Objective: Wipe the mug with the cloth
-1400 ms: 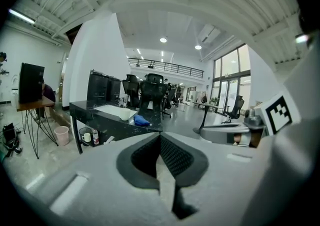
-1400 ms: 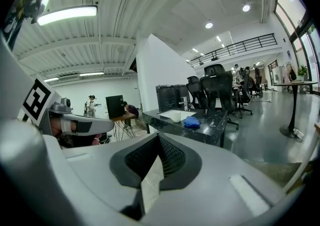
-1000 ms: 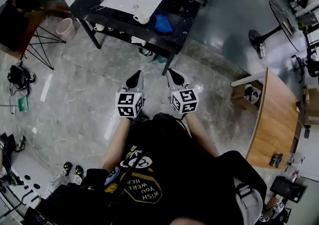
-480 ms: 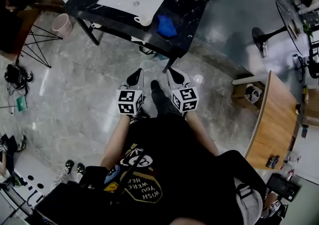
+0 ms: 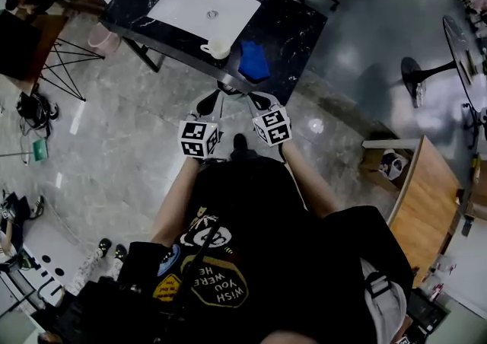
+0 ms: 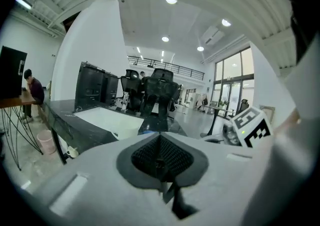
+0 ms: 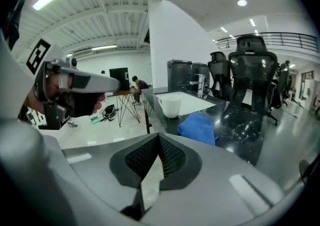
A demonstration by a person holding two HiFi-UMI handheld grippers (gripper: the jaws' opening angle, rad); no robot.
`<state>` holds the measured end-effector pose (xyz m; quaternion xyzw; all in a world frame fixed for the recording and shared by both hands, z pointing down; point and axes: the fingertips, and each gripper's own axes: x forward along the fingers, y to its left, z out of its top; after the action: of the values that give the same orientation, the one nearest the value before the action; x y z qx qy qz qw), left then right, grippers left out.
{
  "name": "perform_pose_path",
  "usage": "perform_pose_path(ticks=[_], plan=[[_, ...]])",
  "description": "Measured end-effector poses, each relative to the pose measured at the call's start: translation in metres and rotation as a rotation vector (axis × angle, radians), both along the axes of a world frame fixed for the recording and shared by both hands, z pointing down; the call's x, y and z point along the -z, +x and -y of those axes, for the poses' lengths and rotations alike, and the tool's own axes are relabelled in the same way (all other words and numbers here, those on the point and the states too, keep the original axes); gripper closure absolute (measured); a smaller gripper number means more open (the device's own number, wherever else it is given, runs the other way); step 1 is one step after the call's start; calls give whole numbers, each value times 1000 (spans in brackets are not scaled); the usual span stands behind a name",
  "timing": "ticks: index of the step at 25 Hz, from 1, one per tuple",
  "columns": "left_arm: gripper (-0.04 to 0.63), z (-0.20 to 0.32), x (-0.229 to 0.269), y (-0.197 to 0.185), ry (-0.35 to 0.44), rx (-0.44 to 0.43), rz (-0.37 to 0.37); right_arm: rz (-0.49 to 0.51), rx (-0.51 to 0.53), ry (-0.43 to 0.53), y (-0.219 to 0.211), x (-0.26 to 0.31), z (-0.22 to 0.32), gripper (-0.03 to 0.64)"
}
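- The mug [image 5: 217, 48] stands upright on the black worktop [image 5: 293, 27], near its front edge, at the front right corner of a white mat [image 5: 198, 4]. Its handle points left.
- The cloth [image 5: 253, 61], blue and bunched, lies just right of the mug, near the same front edge. There is a narrow gap between the two.
- The left gripper [image 5: 206, 105] is held over the floor [image 5: 129, 129], just short of the worktop's front edge and pointing towards it. Its jaws are together with nothing between them.
- The right gripper [image 5: 258, 100] is beside the left one, also off the front edge and over the floor. Its jaws are closed tip to tip and empty.
- In the right gripper view, the cloth lies ahead just beyond the tips, with the mug behind it to the left.
- Neither gripper touches the mug, the cloth or the worktop.
- A pink bin [image 5: 105, 39] stands on the floor by the worktop's left end.
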<state>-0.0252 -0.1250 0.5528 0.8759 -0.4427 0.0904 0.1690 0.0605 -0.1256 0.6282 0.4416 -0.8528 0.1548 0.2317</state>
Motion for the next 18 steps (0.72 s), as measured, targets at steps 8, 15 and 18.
perform_pose_path(ticks=[8,15,18], plan=[[592,44,-23,-9,-40,120,67,0,0,-2,16,-20,83,593],[592,65,-32,-29,-67,141,80,-153,14,-42,19,-59,121,490],[592,77,-34,-41,-64,140,97,-210,-8,-6,11,-63,132,482]])
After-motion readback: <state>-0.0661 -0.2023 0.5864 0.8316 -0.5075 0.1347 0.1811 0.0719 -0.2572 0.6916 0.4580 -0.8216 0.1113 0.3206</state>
